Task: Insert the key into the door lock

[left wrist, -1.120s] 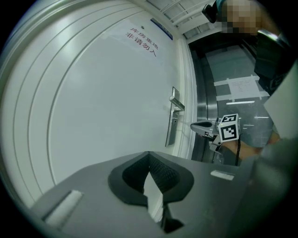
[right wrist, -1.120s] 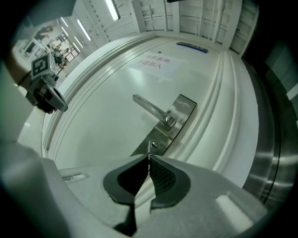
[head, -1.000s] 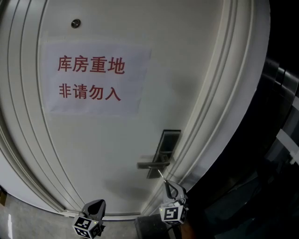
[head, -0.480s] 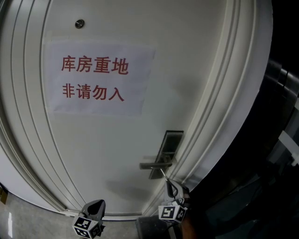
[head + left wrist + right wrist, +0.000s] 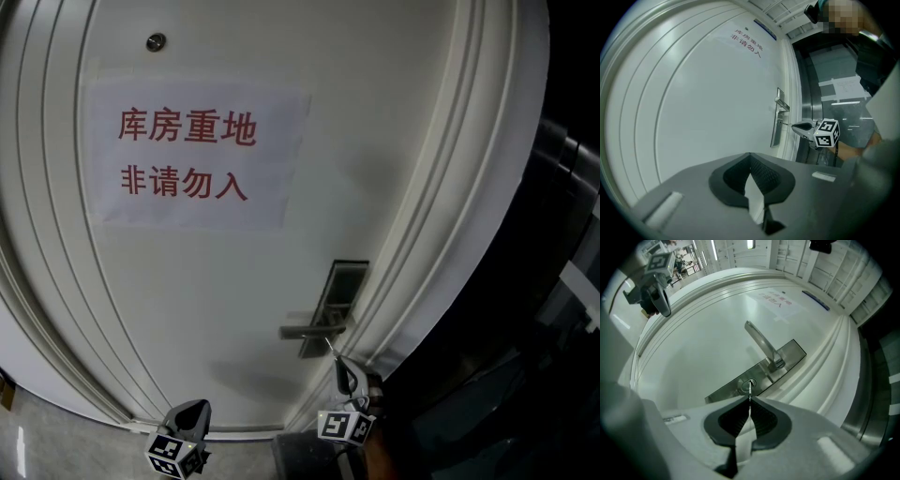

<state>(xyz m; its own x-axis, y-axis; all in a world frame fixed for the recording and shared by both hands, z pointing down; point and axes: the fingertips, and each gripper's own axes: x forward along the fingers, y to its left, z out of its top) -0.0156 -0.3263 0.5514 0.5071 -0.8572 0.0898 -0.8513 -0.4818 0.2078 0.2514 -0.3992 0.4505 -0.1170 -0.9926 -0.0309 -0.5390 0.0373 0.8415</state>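
A white door (image 5: 234, 281) carries a steel lock plate (image 5: 759, 373) with a lever handle (image 5: 761, 344) and a round keyhole (image 5: 749, 385) below it. My right gripper (image 5: 749, 398) is shut on a thin metal key (image 5: 749, 392), edge-on between the pads. The key's tip sits at the keyhole slot; how deep it reaches I cannot tell. In the head view the right gripper (image 5: 349, 377) is just below the handle (image 5: 309, 330). My left gripper (image 5: 750, 155) hangs low left of the lock, shut with nothing in it, apart from the door.
A paper sign (image 5: 192, 155) with red characters is taped high on the door, under a peephole (image 5: 155, 42). The moulded door frame (image 5: 441, 234) runs right of the lock, with a dark glass corridor (image 5: 834, 93) beyond. The person's sleeve (image 5: 881, 108) stands at the left gripper view's right edge.
The right gripper has rolled a little about the key, its marker cube tilting, while staying at the keyhole. The left gripper has not moved.
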